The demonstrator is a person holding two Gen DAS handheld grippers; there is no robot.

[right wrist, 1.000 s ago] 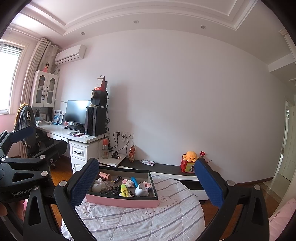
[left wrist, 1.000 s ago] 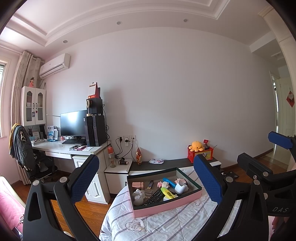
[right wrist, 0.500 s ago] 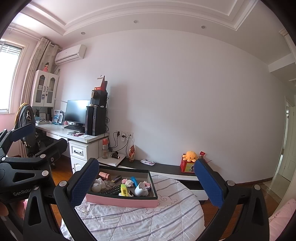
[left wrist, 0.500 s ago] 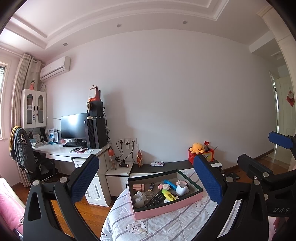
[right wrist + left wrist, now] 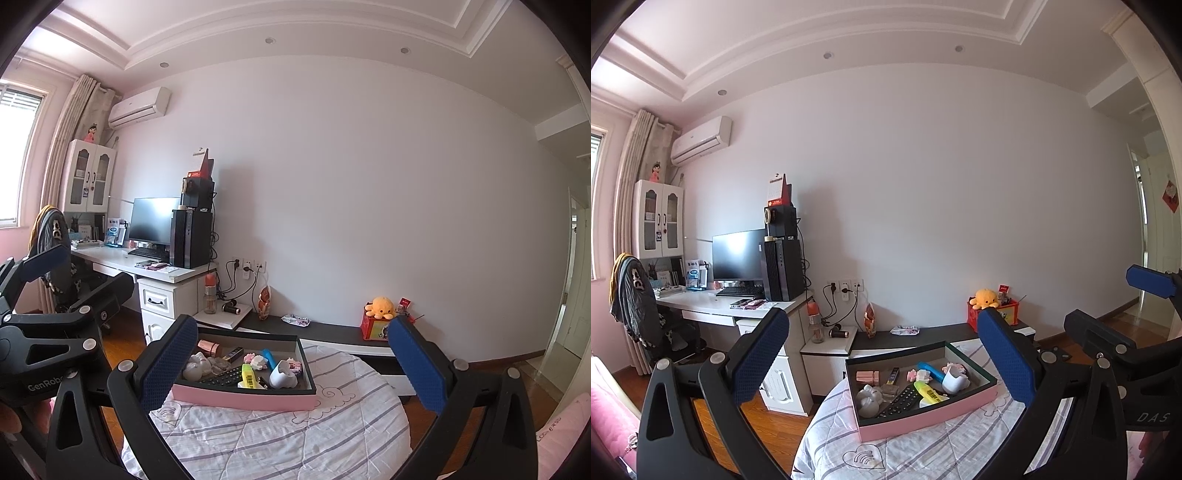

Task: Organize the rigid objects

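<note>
Your left gripper [image 5: 882,354] and right gripper [image 5: 291,363] both gape wide with nothing between the pads. Beyond and between each pair of jaws sits the pink tray [image 5: 923,417] on the striped quilt [image 5: 280,439], holding a black remote [image 5: 900,400], yellow highlighter [image 5: 249,374] and white cup [image 5: 955,382].

desk [image 5: 122,260] with monitor [image 5: 155,219]; orange plush [image 5: 383,307] on red box [image 5: 375,326].
</note>
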